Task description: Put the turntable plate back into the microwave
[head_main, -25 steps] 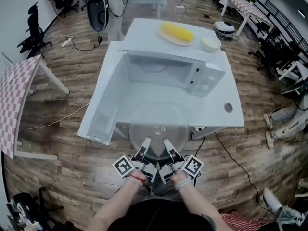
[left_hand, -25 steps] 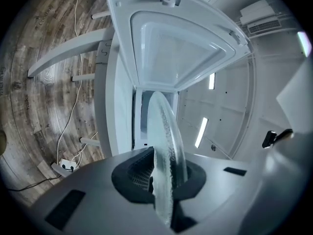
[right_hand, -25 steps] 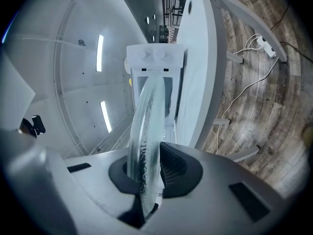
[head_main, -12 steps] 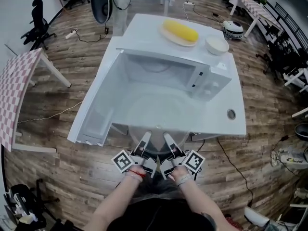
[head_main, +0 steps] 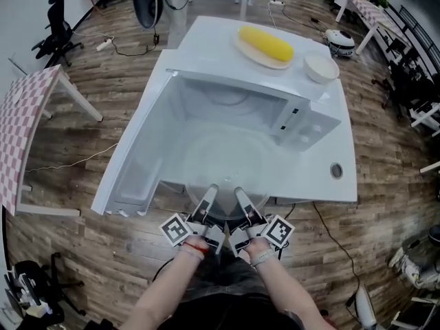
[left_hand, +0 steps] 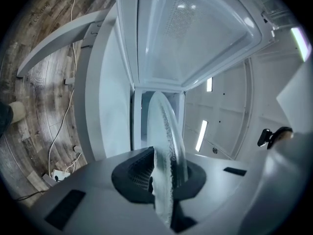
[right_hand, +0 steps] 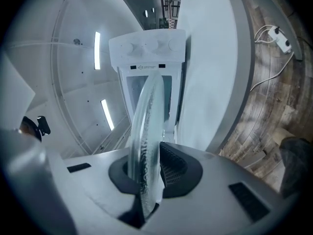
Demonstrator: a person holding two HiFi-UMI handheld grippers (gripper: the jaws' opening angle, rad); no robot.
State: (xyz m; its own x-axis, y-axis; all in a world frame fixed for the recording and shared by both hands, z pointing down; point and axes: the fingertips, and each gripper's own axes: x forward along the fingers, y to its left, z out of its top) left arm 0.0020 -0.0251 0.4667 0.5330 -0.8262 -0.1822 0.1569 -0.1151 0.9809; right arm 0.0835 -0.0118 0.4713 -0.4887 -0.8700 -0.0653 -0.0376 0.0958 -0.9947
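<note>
Clamped on the near rim of the turntable plate [head_main: 223, 158]: left gripper [head_main: 210, 192], right gripper [head_main: 239, 194], lower centre. Held flat before the open microwave [head_main: 220, 105], mid-frame.

Far ahead of the right tool [head_main: 240, 192], a yellow corn cob [head_main: 265, 45] lies on a pale plate [head_main: 246, 52], with a white bowl [head_main: 321, 68] just to its right. Well left of the left tool [head_main: 210, 191], a checkered table [head_main: 24, 129] stands on the wooden floor [head_main: 82, 253]. A black office chair [head_main: 55, 29] stands farther ahead.
</note>
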